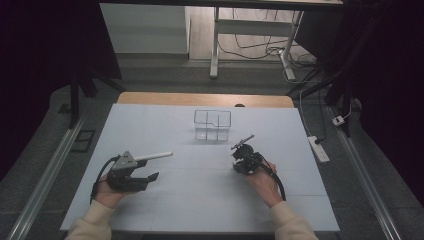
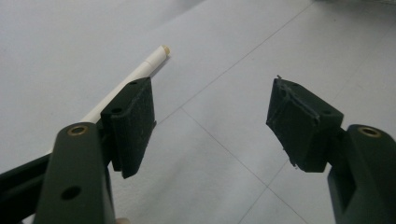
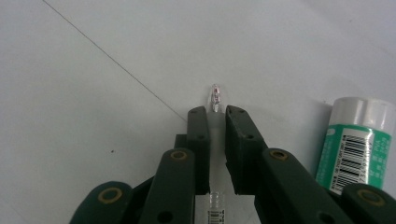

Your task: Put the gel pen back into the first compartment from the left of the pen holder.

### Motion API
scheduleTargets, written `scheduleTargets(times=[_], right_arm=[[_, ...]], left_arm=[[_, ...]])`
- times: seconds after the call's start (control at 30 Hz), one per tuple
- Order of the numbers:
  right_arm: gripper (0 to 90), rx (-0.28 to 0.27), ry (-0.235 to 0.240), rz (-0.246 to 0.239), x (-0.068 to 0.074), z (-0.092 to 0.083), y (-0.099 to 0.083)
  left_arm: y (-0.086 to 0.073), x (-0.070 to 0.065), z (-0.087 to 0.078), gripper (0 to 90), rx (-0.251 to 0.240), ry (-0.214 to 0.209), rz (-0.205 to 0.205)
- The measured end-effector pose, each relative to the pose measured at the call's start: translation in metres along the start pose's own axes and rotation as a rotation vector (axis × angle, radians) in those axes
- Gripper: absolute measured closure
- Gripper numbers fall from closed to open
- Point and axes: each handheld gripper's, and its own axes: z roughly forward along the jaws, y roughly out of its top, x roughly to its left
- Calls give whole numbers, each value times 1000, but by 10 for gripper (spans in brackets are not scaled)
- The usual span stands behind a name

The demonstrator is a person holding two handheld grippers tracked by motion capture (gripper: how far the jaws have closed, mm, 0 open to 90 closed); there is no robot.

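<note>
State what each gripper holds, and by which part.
The right gripper is shut on a clear pen, gripped along its barrel behind the tip. The left gripper holds nothing; its jaws stand open beside a white pen.

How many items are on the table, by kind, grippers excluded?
Pens: 2, a white pen and a clear pen
Glue stick: 1
Clear compartment box: 1
Total: 4

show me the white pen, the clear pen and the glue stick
white pen [image 2: 140, 72], left gripper view, barrel near the tip
clear pen [image 3: 215, 97], right gripper view, tip past the tongs
glue stick [image 3: 357, 144], right gripper view, green label
</note>
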Motion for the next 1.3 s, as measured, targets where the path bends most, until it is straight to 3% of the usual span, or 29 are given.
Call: scheduleTargets(times=[0.5, 0.77, 1.3], right_arm=[[795, -100, 37, 15, -9, -19, -1], [795, -183, 33, 19, -14, -34, -2], [795, -294, 32, 31, -20, -56, -3]], left_arm=[[0, 0, 0, 324, 2, 1, -1], [-1, 0, 1, 324, 4, 0, 0], [-1, 0, 2, 324, 8, -3, 3]])
